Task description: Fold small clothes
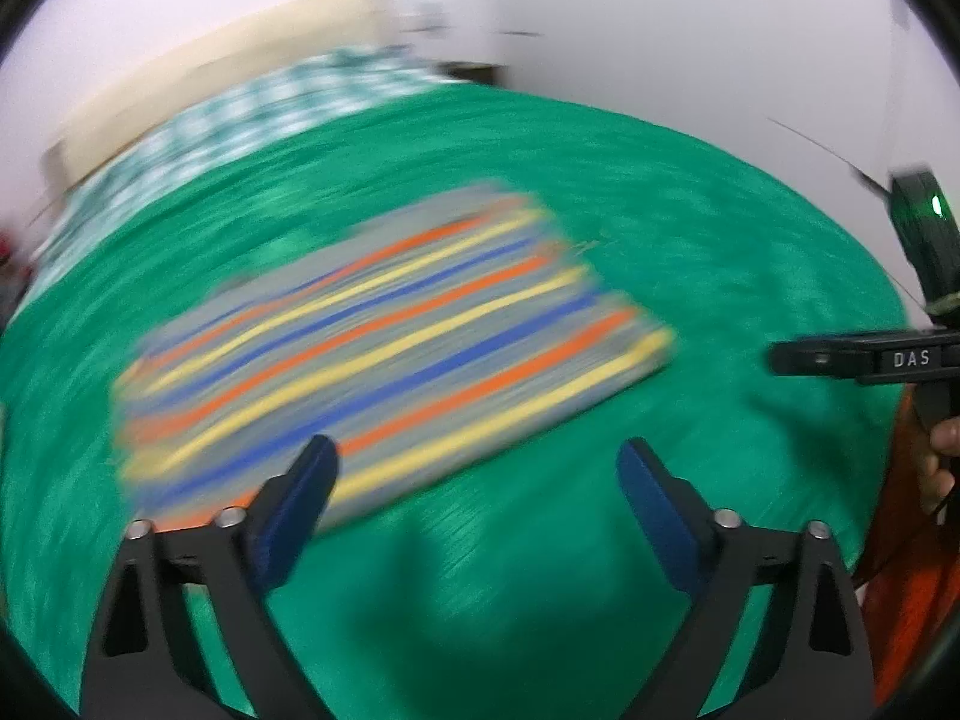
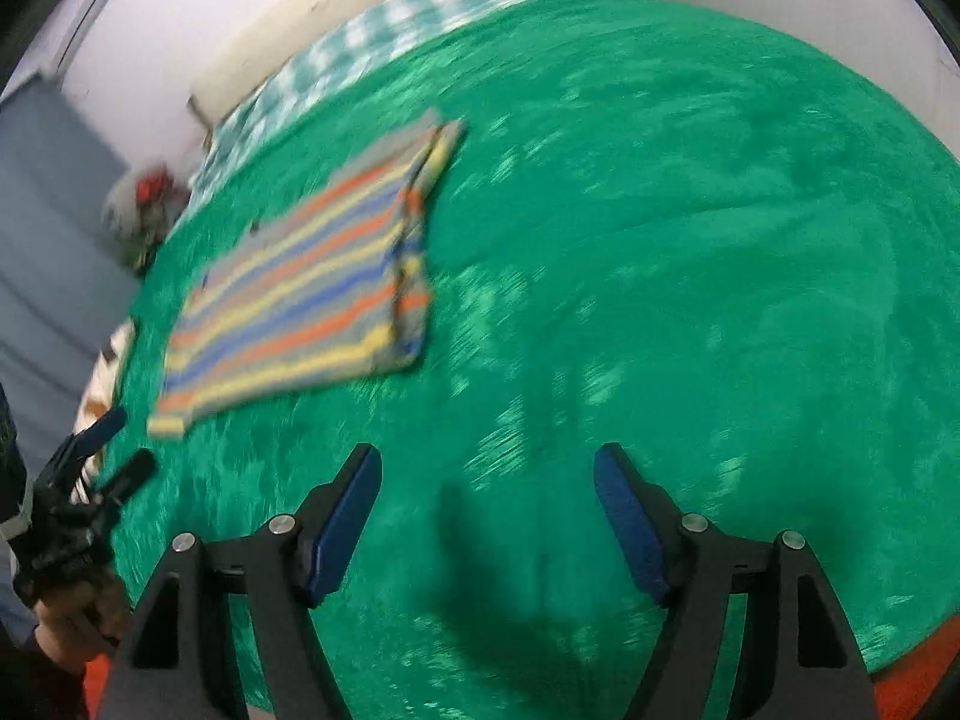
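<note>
A small striped garment (image 1: 384, 342), grey with orange, yellow and blue bands, lies folded flat on the green cloth (image 1: 690, 228). My left gripper (image 1: 477, 456) hangs open just above the garment's near edge, nothing between its blue pads. In the right wrist view the same garment (image 2: 300, 294) lies far to the left, and my right gripper (image 2: 486, 462) stands open over bare green cloth (image 2: 690, 240), well apart from it. Each gripper shows in the other's view: the right gripper (image 1: 798, 357) at the right edge, the left gripper (image 2: 120, 447) at the lower left. Both views are motion-blurred.
A green-and-white checked cloth (image 1: 240, 120) lies beyond the green one, against a cream headboard (image 1: 210, 60) and white wall. A person's hand (image 1: 945, 456) grips the right tool. A red-and-white heap (image 2: 144, 198) sits on the floor at left. Orange fabric (image 2: 918, 666) edges the near side.
</note>
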Tool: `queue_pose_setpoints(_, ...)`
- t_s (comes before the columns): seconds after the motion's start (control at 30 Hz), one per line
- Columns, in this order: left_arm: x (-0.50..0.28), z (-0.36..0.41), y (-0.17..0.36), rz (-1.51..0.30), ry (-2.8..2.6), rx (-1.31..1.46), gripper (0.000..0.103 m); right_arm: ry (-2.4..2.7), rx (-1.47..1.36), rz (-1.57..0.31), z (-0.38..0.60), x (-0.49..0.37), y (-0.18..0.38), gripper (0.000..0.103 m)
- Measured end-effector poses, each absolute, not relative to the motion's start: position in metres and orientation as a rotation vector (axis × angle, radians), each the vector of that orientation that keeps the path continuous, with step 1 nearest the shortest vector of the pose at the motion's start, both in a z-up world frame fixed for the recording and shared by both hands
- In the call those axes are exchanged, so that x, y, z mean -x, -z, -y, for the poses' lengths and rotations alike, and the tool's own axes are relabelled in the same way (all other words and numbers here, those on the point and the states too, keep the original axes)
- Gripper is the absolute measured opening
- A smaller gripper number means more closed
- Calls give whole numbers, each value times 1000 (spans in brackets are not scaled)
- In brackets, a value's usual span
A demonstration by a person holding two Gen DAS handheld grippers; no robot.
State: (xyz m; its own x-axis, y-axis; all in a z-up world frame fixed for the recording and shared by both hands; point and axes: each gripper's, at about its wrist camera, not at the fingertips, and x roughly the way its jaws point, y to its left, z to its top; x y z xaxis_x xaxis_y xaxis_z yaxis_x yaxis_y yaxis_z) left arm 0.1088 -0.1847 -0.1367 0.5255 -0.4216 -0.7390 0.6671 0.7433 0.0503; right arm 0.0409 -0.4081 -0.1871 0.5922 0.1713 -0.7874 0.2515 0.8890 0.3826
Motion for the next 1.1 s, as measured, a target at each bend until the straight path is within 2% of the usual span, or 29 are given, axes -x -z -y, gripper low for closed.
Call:
queue_pose_setpoints(0.13, -123, 269, 167, -803, 801, -475, 87, 47, -485, -916, 431, -51, 175, 73)
queue_pose_setpoints(0.2, -129, 287, 179, -832, 812, -485, 84, 26, -464, -908, 442, -65, 167, 73)
queue_pose_setpoints(0.27, -136, 300, 194, -865, 786, -501, 66, -13, -458, -895, 448, -77, 158, 73)
queue_pose_setpoints(0.3, -138, 301, 198, -859, 770, -496, 63, -36, -458, -890, 453, -89, 155, 73)
queue_pose_setpoints(0.33, -139, 300, 197, -847, 760, -490, 49, -68, -460, -885, 457, -103, 152, 73)
queue_pose_setpoints(0.37, -140, 299, 197, -834, 737, -491, 31, -102, -464, -886, 458, -118, 151, 72)
queue_pose_setpoints(0.47, -141, 299, 197, -823, 701, -506, 15, -208, -461, -906, 458, -179, 154, 70)
queue_pose_setpoints(0.6, -145, 294, 199, -832, 698, -468, 12, -327, -543, -998, 454, -271, 187, 57)
queue_pose_setpoints(0.77, -154, 294, 194, -853, 715, -407, 11, -326, -721, -1067, 459, -334, 220, 47)
queue_pose_setpoints(0.87, -159, 289, 191, -865, 733, -352, 10, -304, -710, -1112, 453, -350, 225, 9)
queue_pose_setpoints(1.1, -167, 212, 142, -822, 717, -117, 9, -340, -556, -1036, 411, -346, 157, 9)
